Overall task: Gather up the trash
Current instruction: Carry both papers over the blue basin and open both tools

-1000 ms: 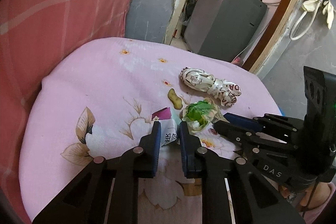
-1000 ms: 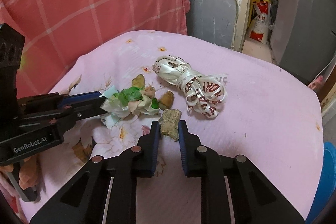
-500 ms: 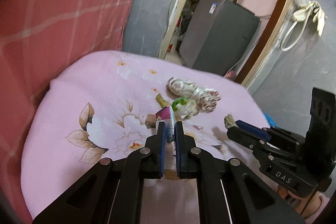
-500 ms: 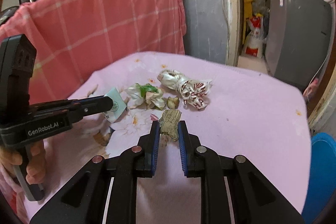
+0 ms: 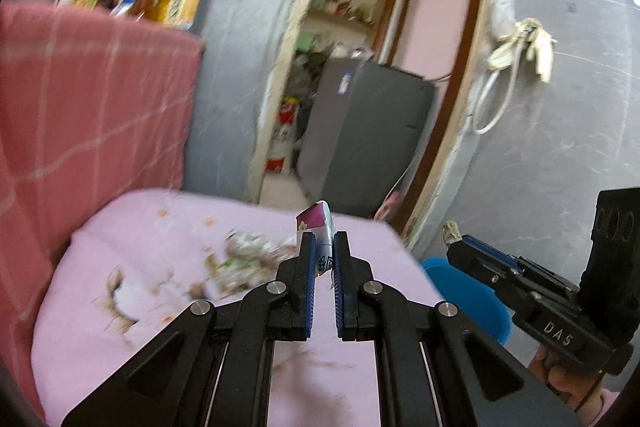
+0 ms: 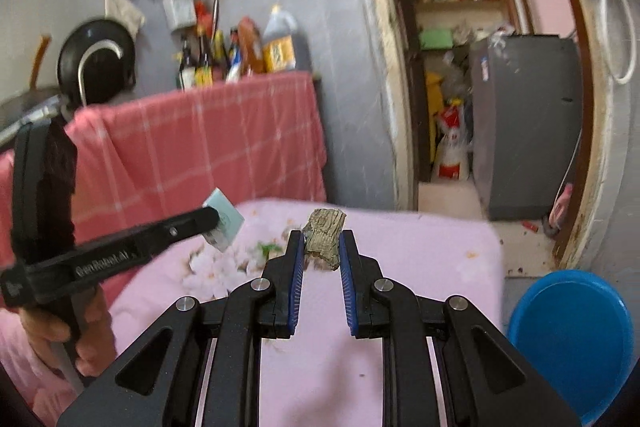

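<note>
Left gripper (image 5: 323,247) pinches a light, crushable paper carton scrap (image 5: 316,227) by its lower edge; right gripper (image 6: 320,247) clamps a brittle dry husk (image 6: 323,230) mid-body (blue bin (image 6: 572,339) at four o'clock)

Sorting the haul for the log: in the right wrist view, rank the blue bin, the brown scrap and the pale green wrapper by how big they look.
1. blue bin
2. brown scrap, though it sits nearest the camera
3. pale green wrapper

2 grippers (image 5: 323,247) (image 6: 319,245), 1 blue bin (image 6: 570,339), 1 gray fridge (image 6: 524,127).
</note>
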### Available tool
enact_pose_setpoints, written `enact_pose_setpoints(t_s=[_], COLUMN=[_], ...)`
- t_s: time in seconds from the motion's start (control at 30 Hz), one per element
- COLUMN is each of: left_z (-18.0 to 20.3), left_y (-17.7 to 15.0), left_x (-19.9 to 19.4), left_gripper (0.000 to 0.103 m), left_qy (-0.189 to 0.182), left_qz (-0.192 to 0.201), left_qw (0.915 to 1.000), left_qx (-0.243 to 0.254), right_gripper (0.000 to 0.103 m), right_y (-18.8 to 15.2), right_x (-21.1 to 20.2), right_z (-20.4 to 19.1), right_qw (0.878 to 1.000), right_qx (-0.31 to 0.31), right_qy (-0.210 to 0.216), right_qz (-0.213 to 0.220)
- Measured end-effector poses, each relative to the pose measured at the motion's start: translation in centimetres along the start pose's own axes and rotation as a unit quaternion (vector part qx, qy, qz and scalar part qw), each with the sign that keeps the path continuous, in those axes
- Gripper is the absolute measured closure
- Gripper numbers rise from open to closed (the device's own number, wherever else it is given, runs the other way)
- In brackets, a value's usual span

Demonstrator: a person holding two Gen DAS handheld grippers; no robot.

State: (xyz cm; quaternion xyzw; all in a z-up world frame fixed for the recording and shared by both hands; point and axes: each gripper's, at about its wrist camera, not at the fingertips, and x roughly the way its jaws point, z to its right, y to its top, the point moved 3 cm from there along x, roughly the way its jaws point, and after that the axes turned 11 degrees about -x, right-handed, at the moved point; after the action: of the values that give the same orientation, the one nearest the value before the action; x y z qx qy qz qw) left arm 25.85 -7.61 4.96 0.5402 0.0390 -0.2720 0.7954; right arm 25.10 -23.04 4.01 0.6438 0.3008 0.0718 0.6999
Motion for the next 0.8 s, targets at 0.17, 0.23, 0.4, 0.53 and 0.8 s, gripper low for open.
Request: enact_pose_setpoints(t_s=[0.17,0.23,0.4,0.53,0.8], left_z=[4.5,6.2,10.4,13.4,18.3], left_y=[0.2,0.2,-0.2,-0.9,-3.2], left_x=[0.7,1.3,2.8,4.8,8.6], left_gripper=[0.097,0.097,0.097,0.097,0.097], left_qy=[-0.036,-0.053,-0.082,-0.097,-0.114], left_qz=[0.029,0.034,0.043,0.036,0.004], left_qw=[0.9985,0.9976,0.9951,0.9937,0.9916], left_qx=[0.027,0.030,0.035,0.043,0.061], right_gripper=[0.087,0.087,0.087,0.087,0.087], right_y=[1.0,1.1,0.8,0.3,-2.5], right_x=[-3.8,-5.1,-8.4,-10.4,-12.5], right_z=[2.6,3.6,6.8,9.0,14.2], right_qw=[0.999,0.997,0.991,0.982,0.969], right_qx=[0.001,0.000,-0.001,-0.009,0.023], right_qy=[-0.040,-0.056,-0.116,-0.177,-0.241], right_qz=[0.035,0.046,0.066,0.069,0.052])
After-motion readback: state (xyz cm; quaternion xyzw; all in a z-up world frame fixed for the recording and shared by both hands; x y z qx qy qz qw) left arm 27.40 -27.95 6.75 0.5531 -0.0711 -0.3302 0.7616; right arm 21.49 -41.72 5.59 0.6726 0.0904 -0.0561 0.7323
